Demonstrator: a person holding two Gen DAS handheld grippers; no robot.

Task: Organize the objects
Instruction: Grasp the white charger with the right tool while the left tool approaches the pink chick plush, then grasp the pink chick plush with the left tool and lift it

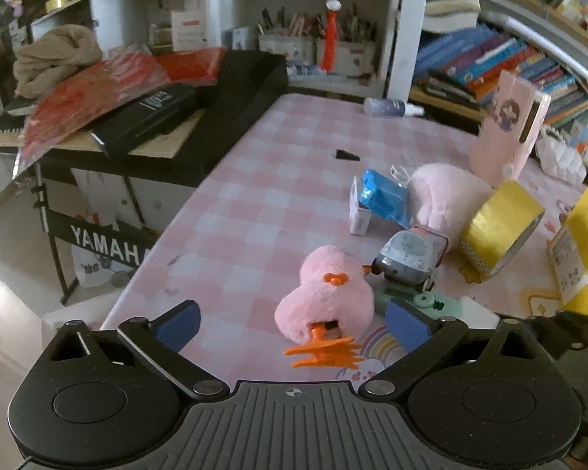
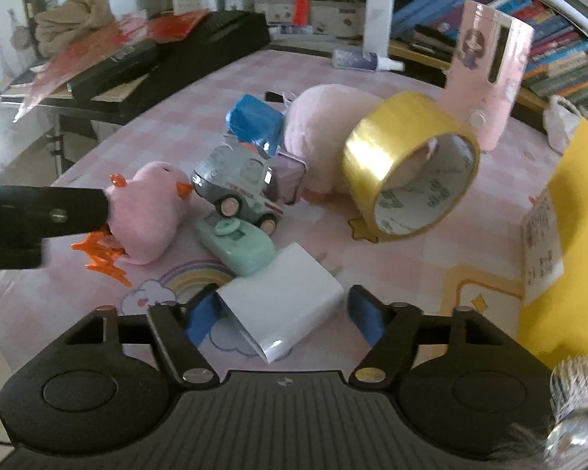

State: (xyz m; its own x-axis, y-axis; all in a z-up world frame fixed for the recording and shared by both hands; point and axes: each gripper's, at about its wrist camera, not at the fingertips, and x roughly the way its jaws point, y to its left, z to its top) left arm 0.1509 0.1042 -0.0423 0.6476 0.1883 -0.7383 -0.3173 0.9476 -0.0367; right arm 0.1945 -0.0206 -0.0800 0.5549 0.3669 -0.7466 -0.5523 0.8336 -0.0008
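Observation:
A pink plush chick (image 1: pixel 325 297) with orange feet lies on the pink checked table (image 1: pixel 254 203), between the wide-apart blue pads of my left gripper (image 1: pixel 292 325); neither pad presses on it. In the right wrist view, a white charger block (image 2: pixel 282 305) lies tilted on the table between the fingers of my right gripper (image 2: pixel 284 319). The left pad is at its edge and a narrow gap shows at the right pad. One black finger (image 2: pixel 70 207) of the left gripper reaches the chick (image 2: pixel 149 211) from the left.
Just beyond the chick stand a grey toy car (image 2: pixel 239 184), a mint green gadget (image 2: pixel 239 243), a yellow tape roll (image 2: pixel 407 164), a big pink plush (image 2: pixel 325 117), a blue packet (image 2: pixel 254 117) and a tall pink box (image 2: pixel 490 74). A yellow box (image 2: pixel 568 235) is at right. A cluttered black keyboard stand (image 1: pixel 109 243) borders the table's left edge.

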